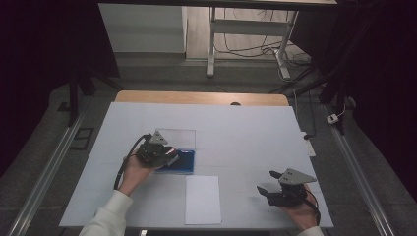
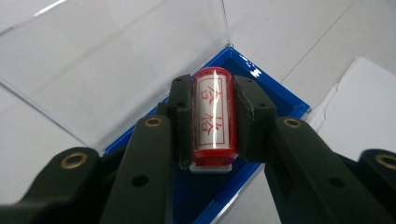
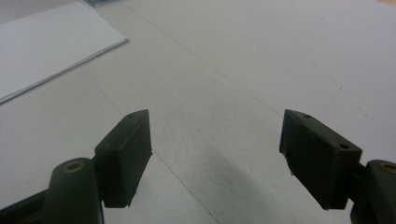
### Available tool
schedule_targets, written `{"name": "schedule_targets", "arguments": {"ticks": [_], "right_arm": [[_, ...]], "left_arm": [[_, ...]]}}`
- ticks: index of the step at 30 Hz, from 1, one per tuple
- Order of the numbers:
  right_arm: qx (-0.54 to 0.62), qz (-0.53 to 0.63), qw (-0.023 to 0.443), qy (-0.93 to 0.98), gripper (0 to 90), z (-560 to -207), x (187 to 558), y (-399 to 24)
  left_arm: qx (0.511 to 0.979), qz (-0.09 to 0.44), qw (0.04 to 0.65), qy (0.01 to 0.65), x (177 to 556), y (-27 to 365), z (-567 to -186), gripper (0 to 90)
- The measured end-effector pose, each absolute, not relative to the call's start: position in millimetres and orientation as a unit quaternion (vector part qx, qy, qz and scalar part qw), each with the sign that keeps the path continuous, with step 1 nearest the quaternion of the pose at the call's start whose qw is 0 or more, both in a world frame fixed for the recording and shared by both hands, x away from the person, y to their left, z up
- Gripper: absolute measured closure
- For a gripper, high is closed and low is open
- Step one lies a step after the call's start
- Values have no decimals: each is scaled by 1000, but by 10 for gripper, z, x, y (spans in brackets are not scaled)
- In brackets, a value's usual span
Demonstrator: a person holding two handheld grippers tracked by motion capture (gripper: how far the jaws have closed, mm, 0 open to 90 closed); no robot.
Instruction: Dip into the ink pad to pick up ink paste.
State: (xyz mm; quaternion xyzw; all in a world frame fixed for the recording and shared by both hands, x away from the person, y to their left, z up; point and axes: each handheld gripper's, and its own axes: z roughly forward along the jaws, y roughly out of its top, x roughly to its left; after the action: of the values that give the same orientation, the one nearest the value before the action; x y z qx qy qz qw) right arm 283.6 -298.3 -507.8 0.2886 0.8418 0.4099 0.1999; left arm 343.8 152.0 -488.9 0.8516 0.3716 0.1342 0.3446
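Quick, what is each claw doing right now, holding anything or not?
Left claw: closed on the red stamp, over the blue case.
Right claw: open, holding nothing, above the white table.

- Dim light is falling over the high view, the surroundings sinking into near-black around the pale white table top [image 1: 236, 132].
- Glare is streaking down the glossy red cylindrical stamp [image 2: 213, 116].
- A soft shadow is pooling between the right gripper's [image 3: 215, 154] blurred jaws.

Both black two-jaw grippers, left [image 1: 169, 158] and right [image 1: 268, 183], carry grey three-cornered plates and trailing black cables. Brass rivets stud their black jaws. A white sleeve [image 1: 105, 219] covers the left forearm, near the white paper sheet [image 1: 202, 199].
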Motion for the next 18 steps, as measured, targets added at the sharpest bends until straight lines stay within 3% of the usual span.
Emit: {"name": "schedule_targets", "arguments": {"ticks": [18], "right_arm": [[290, 407, 202, 843, 249, -5074, 2833, -2986]], "left_arm": [[863, 144, 321, 362, 3441, 1473, -4956, 699]]}}
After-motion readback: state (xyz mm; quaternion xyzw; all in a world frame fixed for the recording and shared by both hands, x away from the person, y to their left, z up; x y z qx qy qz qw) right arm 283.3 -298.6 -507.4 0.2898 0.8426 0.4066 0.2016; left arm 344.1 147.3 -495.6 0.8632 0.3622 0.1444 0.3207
